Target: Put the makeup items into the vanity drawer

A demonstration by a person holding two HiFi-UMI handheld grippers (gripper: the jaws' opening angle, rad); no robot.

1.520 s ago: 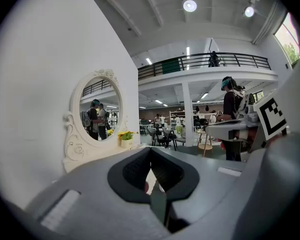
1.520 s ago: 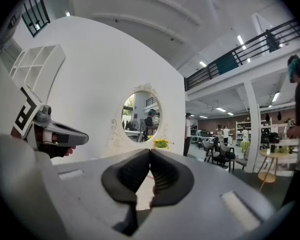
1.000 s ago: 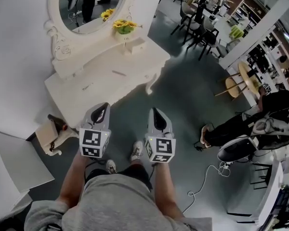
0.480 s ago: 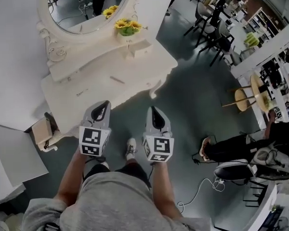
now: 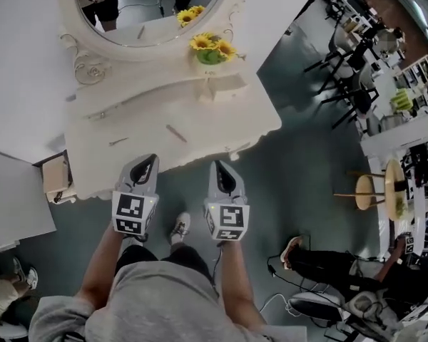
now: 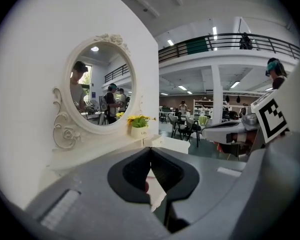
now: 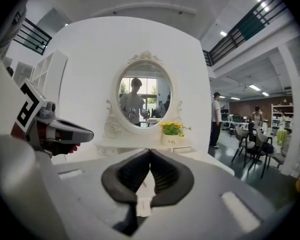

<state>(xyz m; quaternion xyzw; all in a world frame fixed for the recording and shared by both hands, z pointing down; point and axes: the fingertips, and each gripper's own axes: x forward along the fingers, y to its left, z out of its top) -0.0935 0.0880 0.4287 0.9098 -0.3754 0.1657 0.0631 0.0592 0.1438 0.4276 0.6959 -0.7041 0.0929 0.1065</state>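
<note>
Left gripper and right gripper neared the ornate white vanity, fingers pressed together.

A white vanity is standing on a grey floor, backing onto a white wall. Its raised back shelf is carrying an oval mirror and a pot of yellow flowers, which is sitting towards the shelf's right end. Two thin items are lying well apart on the lower top: a stick near the middle and a smaller piece to its left.
</note>
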